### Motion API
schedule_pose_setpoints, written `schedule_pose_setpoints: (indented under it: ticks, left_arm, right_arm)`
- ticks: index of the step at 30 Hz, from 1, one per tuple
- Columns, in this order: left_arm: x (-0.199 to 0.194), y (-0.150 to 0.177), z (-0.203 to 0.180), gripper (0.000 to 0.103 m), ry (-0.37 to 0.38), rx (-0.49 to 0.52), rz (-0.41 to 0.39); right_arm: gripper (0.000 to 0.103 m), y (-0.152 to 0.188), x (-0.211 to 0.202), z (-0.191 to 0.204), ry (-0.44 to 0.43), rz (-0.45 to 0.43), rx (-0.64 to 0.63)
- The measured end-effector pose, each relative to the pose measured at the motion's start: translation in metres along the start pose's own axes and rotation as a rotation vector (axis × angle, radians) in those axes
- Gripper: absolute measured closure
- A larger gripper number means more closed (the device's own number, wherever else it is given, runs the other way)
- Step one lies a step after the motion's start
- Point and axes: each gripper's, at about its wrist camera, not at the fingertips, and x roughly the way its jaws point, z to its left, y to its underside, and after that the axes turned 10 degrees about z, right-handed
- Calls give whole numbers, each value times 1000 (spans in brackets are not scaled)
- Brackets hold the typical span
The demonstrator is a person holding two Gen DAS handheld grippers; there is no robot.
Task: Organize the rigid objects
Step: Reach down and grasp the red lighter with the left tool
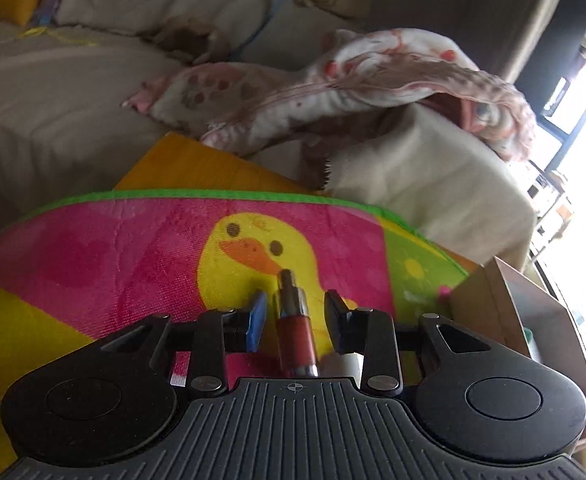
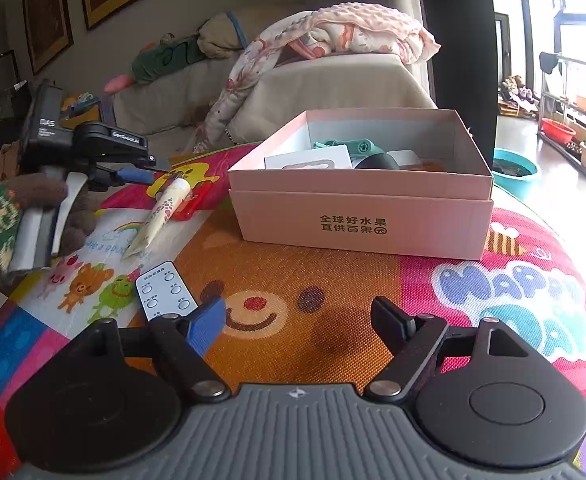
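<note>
Left tool [image 1: 295, 312] nearest me, pads apart with a red-and-metal cylinder [image 1: 295, 326] between, whether gripped I cannot tell | colourful play mat [image 2: 313, 280] on tabletop, sofa [image 2: 325, 88] behind | remote [image 2: 165, 290], cream tube [image 2: 161, 216], pink box [image 2: 365, 196] holding items | right tool [image 2: 301, 326] wide, empty.

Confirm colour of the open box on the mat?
Pale pink box, dark printed characters on its front; right wrist view.
</note>
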Motion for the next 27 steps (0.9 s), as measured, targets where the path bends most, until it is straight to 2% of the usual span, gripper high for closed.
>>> schedule_pose_setpoints:
  ticks: [4,8,10,14,19,23,27]
  left_arm:
    - [18,-1,-7,68,16,36,1]
    - [22,13,-29,68,92,185,54]
    - [18,25,-38,70,96,271,61]
    - [4,51,-39,74,175,316,94]
    - [-18,84,-46,76,241,430,142]
    - [-33,103,-46,76,313,470,209]
    - [-39,109,-48,76,284,443,208]
  right_arm:
    - [23,0,0,-1,-6,-1,9]
    - [23,0,1,-2,-13,3,14]
    - [23,0,1,-1,-13,2,15]
    - [23,1,-2,-1,-14,-10,12]
    - [23,2,-2,6,-41,-7,-43]
    - [23,2,-2,14,-26,-4,-85]
    - [23,2,-1,14,-19,4,-80]
